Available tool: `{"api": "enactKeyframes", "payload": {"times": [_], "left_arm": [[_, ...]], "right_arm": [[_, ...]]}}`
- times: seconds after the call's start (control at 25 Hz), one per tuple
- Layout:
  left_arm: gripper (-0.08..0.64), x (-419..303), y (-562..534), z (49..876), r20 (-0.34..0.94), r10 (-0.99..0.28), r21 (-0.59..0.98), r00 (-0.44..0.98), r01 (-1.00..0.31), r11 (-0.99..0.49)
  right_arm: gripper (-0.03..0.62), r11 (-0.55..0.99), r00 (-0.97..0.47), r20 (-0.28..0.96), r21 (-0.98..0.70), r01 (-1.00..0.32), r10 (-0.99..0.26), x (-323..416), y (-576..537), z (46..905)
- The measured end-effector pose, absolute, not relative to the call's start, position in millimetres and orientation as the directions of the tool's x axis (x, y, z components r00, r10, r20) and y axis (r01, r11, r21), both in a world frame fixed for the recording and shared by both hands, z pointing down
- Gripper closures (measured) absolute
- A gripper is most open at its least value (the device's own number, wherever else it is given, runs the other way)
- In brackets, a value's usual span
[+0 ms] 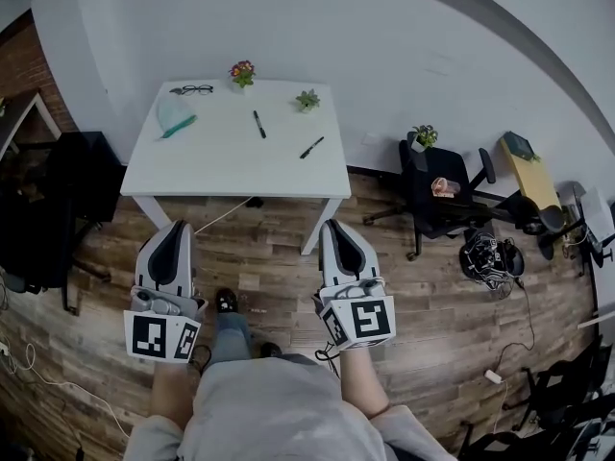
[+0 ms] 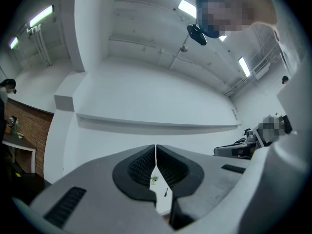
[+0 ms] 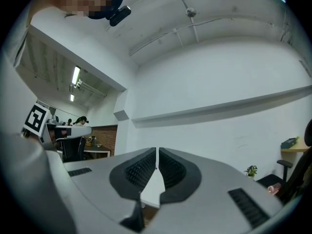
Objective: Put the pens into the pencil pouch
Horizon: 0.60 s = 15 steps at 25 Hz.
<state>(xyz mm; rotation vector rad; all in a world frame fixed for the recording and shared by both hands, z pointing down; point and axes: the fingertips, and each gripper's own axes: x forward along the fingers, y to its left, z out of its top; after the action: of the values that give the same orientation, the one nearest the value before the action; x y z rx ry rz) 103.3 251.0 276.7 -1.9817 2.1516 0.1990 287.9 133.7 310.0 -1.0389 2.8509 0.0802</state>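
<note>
Head view, bench [image 1: 221, 157]: white, set against the wall, well ahead of both grippers.
Head view, pouch [image 1: 176, 118]: pale teal, near the bench's left edge, lying flat; nothing shows inside it.
Head view, left pen [image 1: 259, 124]: dark, on the bench's middle, well apart from the pouch.
Head view, right pen [image 1: 311, 148]: dark, slanted, near the right edge, apart from the left pen.
Head view, other things: glasses [image 1: 195, 89] at the back-left corner, a flower pot [image 1: 242, 73] on the back edge, a succulent [image 1: 307, 100] toward the back-right.
Head view, left gripper [image 1: 178, 227]: over the wooden floor [image 1: 269, 257], short of the bench's near edge, jaws clenched on nothing.
Head view, right gripper [image 1: 336, 227]: level with the left one, also over the floor, jaws clenched.
Head view, beside the bench: a black chair [image 1: 437, 185] on the right.
Left gripper view, jaws: tips pressed together with nothing between them. Only this view shows a strip of bench below the tips, with the succulent and the right pen just nearer; the pouch is hidden.
Right gripper view, jaws: tips together and empty. Below them is a bare wedge of bench, with no pen or pouch in sight.
Right gripper view, only here: a small plant [image 3: 251, 170] at the far right and people at a desk far left.
</note>
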Motion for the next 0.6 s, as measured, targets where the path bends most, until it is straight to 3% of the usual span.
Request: {"api": "enactKeyframes", "payload": {"times": [0.6], "left_arm": [[0.532, -57.6, 126.6, 269.3, -0.261, -0.963, -0.025, -0.064, -0.997, 0.073]], "right_arm": [[0.555, 0.754, -0.750, -0.126, 0.028, -0.657, -0.649, 130.2, 9.7, 296.8]]}}
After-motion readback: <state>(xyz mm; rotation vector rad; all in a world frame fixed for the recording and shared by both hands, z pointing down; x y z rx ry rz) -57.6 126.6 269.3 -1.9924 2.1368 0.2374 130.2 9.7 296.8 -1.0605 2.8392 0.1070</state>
